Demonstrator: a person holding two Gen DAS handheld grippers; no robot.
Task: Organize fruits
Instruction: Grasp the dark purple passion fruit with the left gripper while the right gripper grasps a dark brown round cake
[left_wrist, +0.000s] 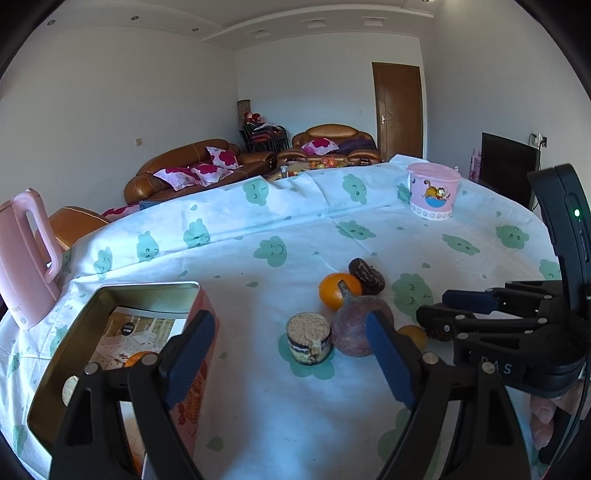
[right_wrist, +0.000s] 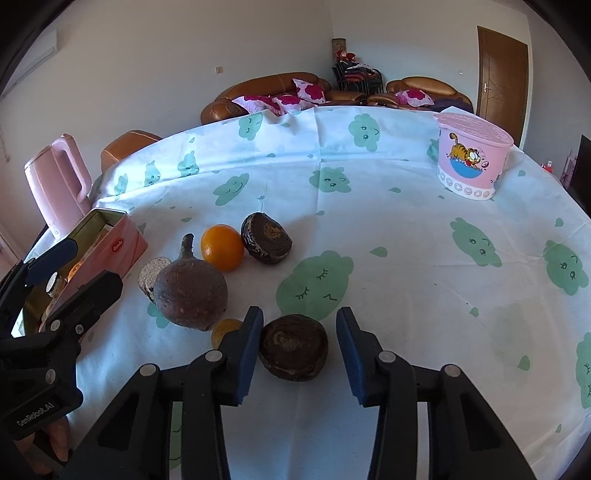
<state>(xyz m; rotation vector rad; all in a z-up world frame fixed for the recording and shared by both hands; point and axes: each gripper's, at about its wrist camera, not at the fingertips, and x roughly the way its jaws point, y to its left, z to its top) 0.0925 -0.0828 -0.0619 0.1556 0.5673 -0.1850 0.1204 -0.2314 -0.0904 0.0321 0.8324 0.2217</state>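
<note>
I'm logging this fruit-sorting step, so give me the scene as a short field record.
left gripper: open, empty, beside the tin
right gripper: open, straddling a dark brown round item, not closed on it
pink tin: open, an orange piece inside
orange: on the tablecloth, behind a large brown fruit
pink cartoon tub: far right, lidded

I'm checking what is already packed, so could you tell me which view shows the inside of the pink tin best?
The left wrist view: it looks down into the open pink tin, showing a printed leaflet, an orange and a round biscuit. The right wrist view shows mostly its outer side, partly behind the left gripper.
</note>
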